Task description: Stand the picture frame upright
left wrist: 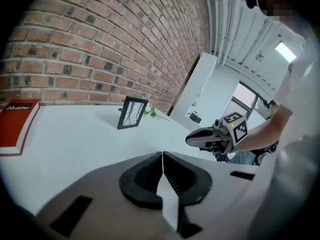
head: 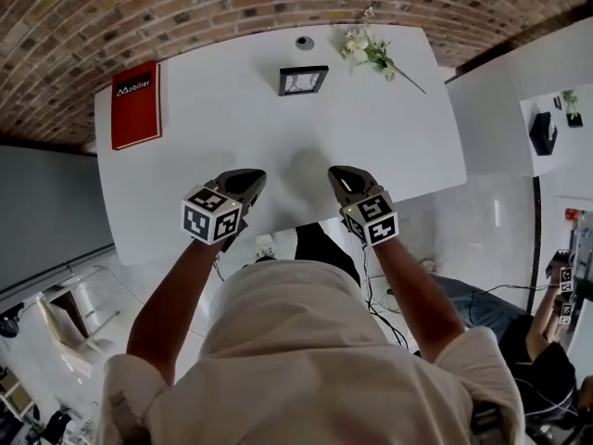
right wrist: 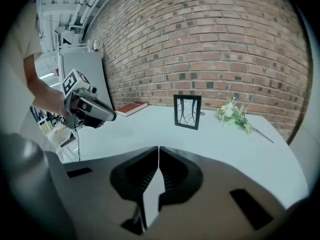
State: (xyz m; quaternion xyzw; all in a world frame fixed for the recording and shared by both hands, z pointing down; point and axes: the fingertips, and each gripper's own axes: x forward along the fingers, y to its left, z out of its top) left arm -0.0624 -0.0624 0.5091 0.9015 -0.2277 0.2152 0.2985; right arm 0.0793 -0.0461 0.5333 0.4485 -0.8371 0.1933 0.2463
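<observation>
The black picture frame [head: 303, 80] stands upright near the far edge of the white desk [head: 213, 165], between a red book [head: 136, 105] and a sprig of white flowers [head: 369, 52]. A small round grey thing [head: 304, 42], perhaps a cable port, lies just behind it. The left claw [left wrist: 162, 156] and the right claw [right wrist: 158, 150] hover over the near edge, well apart from the frame, both closed and empty.

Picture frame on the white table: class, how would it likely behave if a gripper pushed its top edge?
The picture frame stands upright, thin and tall, so it would probably tip rather than slide. Its dark border looks rigid, so likely stiff. The pane may be glass, so possibly fragile.
</observation>
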